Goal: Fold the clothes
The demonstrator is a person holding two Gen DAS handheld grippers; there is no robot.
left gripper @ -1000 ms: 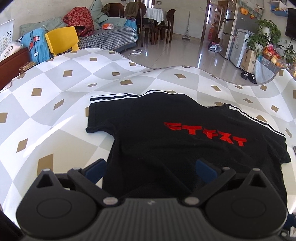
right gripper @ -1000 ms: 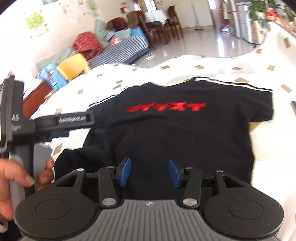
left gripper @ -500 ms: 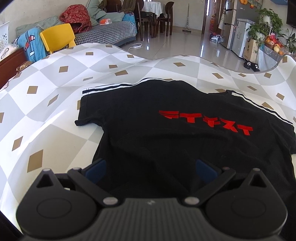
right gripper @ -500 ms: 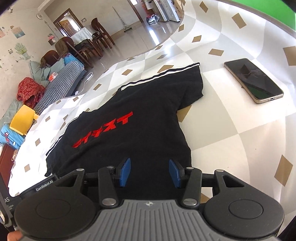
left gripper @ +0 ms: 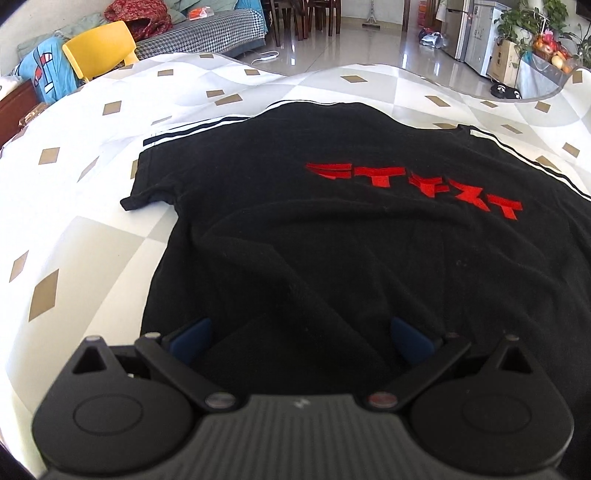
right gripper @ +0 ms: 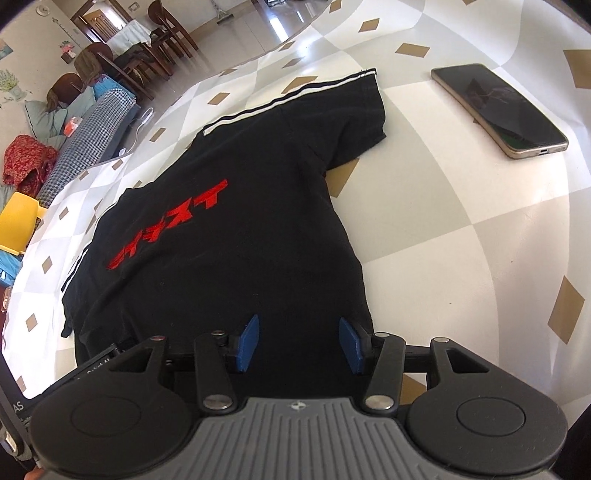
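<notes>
While both grippers sit low over the near hem, we record each with its jaws spread and nothing between the blue pads. Our left gripper (left gripper: 299, 334) is the wider of the two; its pads (left gripper: 192, 334) frame a dark stretch of the black T-shirt (left gripper: 332, 240), and we cannot tell whether they touch the cloth. Our right gripper (right gripper: 300, 341) has a narrower gap, its right pad (right gripper: 351, 343) just inside the shirt's right side edge, near the hem corner.

Beyond the left jaws the T-shirt lies spread flat on the checked tablecloth (left gripper: 74, 240), with soft creases running up from between the pads. Farther out, slightly right of the jaw line, is the red lettering (left gripper: 417, 188). The left sleeve (left gripper: 155, 177) reaches out well to the left of the jaws, and white stripes (left gripper: 207, 127) run along the far shoulder edge.

From the right wrist the shirt runs away up and to the left (the camera is rotated, so the print (right gripper: 170, 227) reads diagonally). The right sleeve (right gripper: 354, 114) lies ahead and slightly right of the jaws. Well apart from it, far right, a phone (right gripper: 498, 109) lies screen up on the cloth.

Past the table edge we note a yellow chair (left gripper: 99, 50) to the far left and a sofa (left gripper: 207, 35) behind it.
</notes>
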